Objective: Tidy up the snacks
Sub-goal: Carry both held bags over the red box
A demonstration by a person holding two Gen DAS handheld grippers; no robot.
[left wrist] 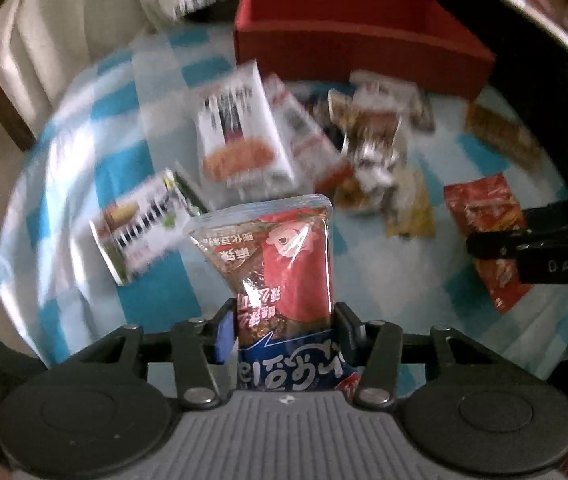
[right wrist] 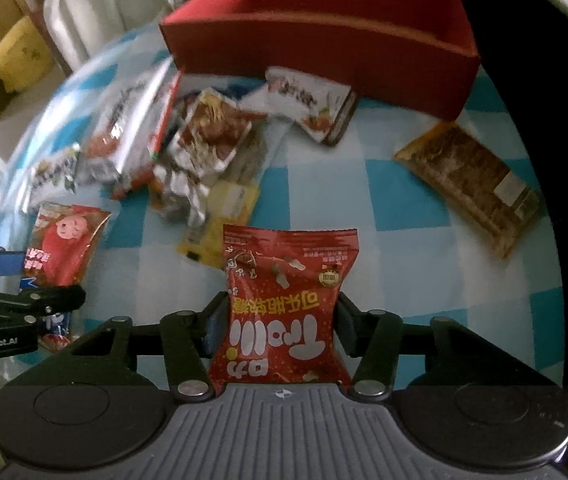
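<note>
My left gripper (left wrist: pixel 286 320) is shut on a clear packet with a red label and a blue end (left wrist: pixel 279 248), held upright over the checked cloth. My right gripper (right wrist: pixel 279 320) is shut on a red bag with white letters (right wrist: pixel 288 280), pinched at its waist. Each wrist view shows the other gripper at its edge: the right gripper (left wrist: pixel 492 240) with its red bag (left wrist: pixel 484 216), and the left gripper (right wrist: pixel 31 280) with its packet (right wrist: pixel 63 248). An open red box (left wrist: pixel 344 36) (right wrist: pixel 324 40) stands at the far side of the table, beyond both grippers.
A heap of loose snack packets (right wrist: pixel 203 140) lies between the grippers and the box on the blue-and-white checked cloth (right wrist: pixel 384 208). A long brown packet (right wrist: pixel 472 188) lies apart at the right. The table's rounded edge (left wrist: pixel 15 216) falls away at the left, by a white curtain (left wrist: pixel 63 20).
</note>
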